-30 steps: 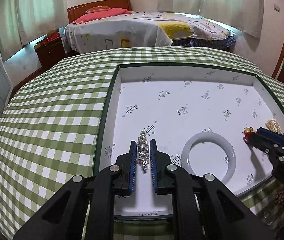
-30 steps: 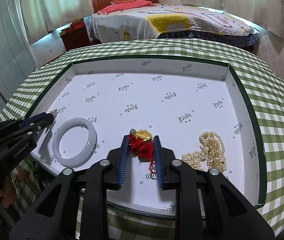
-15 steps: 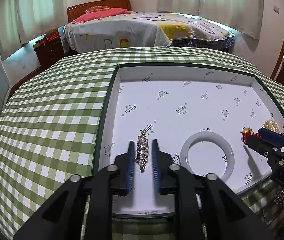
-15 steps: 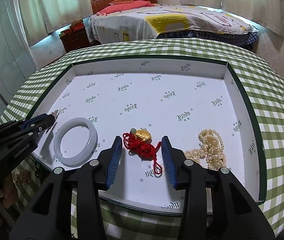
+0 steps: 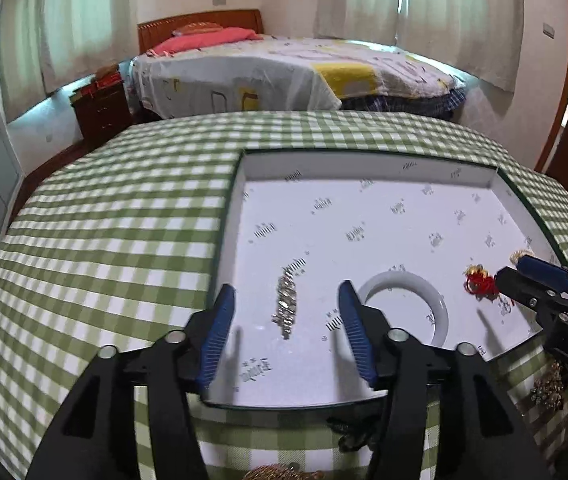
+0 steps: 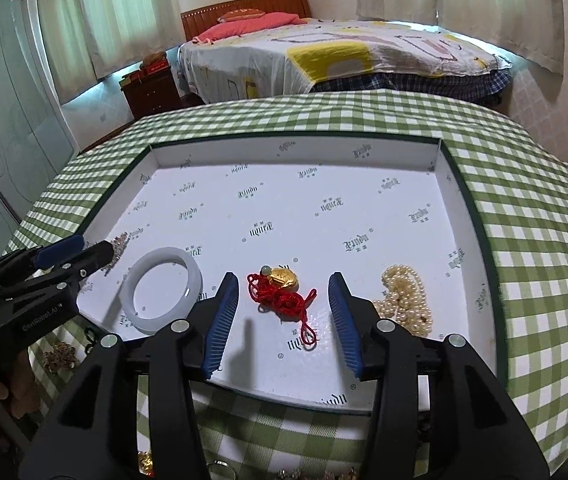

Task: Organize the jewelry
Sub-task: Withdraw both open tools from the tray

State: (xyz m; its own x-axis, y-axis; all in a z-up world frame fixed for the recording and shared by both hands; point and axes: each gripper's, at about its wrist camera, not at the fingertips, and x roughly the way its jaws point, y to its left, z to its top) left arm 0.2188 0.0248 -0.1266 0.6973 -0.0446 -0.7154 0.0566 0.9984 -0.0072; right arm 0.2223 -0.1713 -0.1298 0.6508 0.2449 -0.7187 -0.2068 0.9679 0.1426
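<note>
A shallow white box (image 5: 368, 162) with a dark green rim lies on the checked table. In it lie a silver rhinestone piece (image 5: 286, 306), a white bangle (image 5: 424, 292), a red-cord gold pendant (image 6: 284, 284) and a pearl strand (image 6: 406, 298). My left gripper (image 5: 287, 300) is open, its jaws either side of the rhinestone piece, not touching it. My right gripper (image 6: 284, 284) is open, its jaws either side of the pendant, which rests on the box floor. The bangle also shows in the right wrist view (image 6: 161, 294).
More loose jewelry lies on the green checked tablecloth (image 5: 103, 220) near the front edge: a gold cluster (image 6: 59, 356) at left and small pieces (image 5: 548, 386) at right. A bed (image 6: 344, 52) and a nightstand (image 6: 151, 88) stand beyond the table.
Both grippers opened and drew back a little. The left let go of the rhinestone piece and the right let go of the red-cord pendant; both pieces now lie on the box floor.
</note>
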